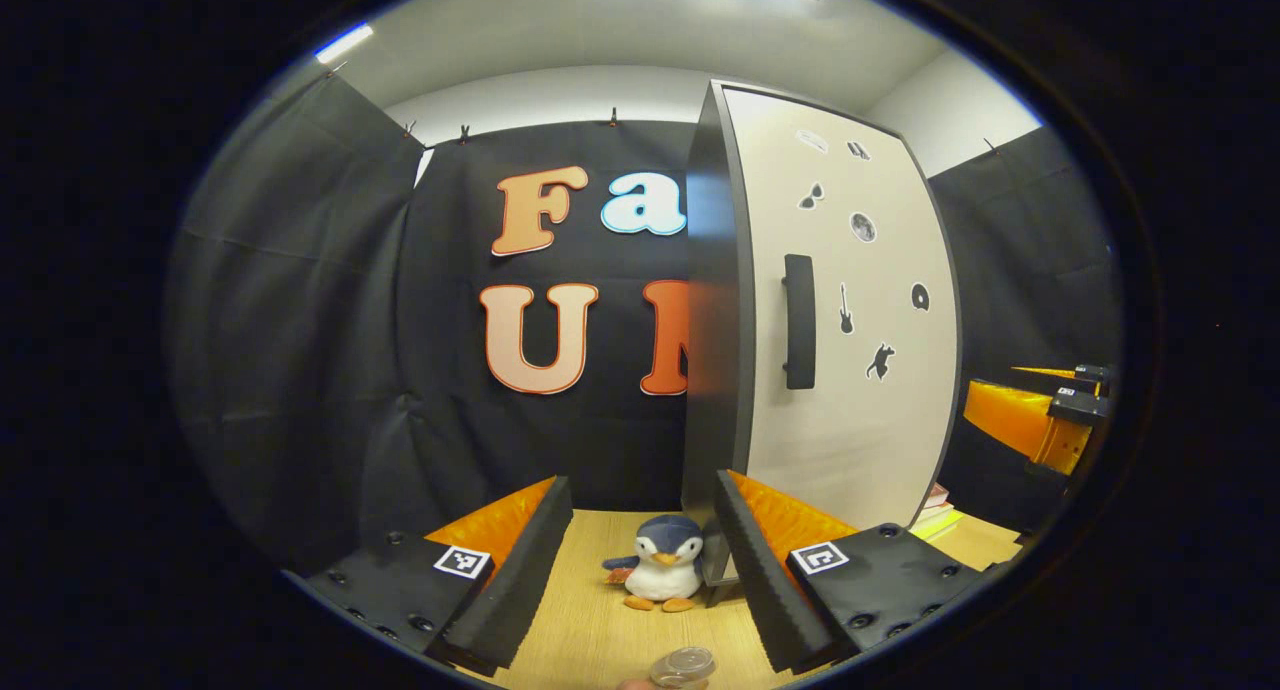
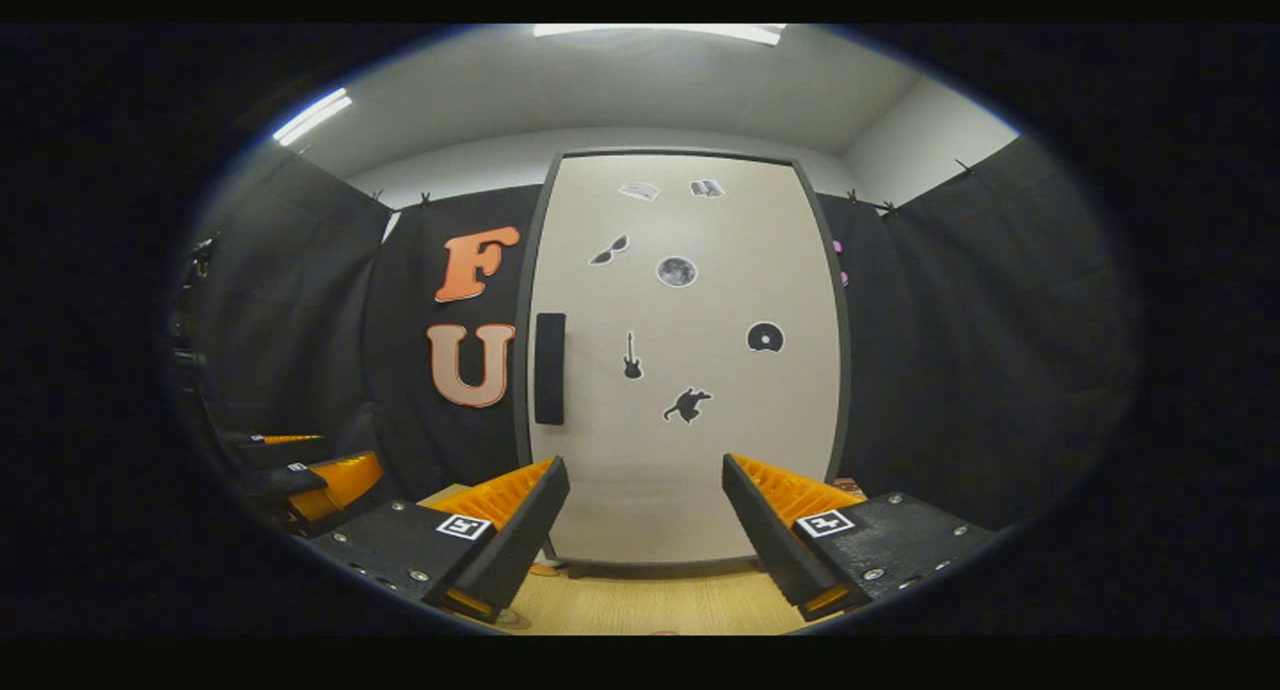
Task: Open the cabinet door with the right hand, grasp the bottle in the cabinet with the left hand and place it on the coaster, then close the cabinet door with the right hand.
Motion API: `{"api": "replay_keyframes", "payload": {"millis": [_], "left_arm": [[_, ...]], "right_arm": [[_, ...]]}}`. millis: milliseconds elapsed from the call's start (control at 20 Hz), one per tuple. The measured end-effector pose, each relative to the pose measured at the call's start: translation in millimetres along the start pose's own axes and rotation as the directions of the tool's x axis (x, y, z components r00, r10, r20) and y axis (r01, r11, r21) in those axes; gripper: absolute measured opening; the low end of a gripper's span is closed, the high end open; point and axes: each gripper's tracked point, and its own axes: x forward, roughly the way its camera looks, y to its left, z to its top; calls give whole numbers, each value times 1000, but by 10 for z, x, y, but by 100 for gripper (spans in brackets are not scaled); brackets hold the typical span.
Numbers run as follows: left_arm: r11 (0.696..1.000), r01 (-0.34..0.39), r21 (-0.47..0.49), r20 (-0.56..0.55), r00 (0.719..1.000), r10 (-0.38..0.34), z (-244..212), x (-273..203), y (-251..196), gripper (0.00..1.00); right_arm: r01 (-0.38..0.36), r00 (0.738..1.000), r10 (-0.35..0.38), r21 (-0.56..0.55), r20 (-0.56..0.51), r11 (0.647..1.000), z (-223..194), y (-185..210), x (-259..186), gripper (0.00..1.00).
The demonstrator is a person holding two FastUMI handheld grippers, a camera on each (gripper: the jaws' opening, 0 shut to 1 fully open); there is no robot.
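Both grippers, left gripper (image 1: 635,570) and right gripper (image 2: 645,530), hold their jaws apart, empty. Cabinet door (image 2: 690,370) shut, handle (image 2: 549,368) at its left edge. Toy penguin (image 1: 662,562) beside cabinet; books (image 1: 935,515) behind.

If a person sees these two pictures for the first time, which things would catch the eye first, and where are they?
The tall pale cabinet door, shut, stands in the middle of the right gripper view, dotted with small dark stickers, its dark handle near the left edge. In the left gripper view a plush penguin sits on the wooden table by the cabinet's foot, between the open fingers of the left gripper.
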Motion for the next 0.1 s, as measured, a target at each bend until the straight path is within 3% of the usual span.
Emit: {"api": "replay_keyframes", "payload": {"millis": [100], "left_arm": [[1000,12,6,1,1000,-12,31,-65,49,93]], "right_arm": [[16,1000,-16,-31,1,999,15,42,-115,98]]}}
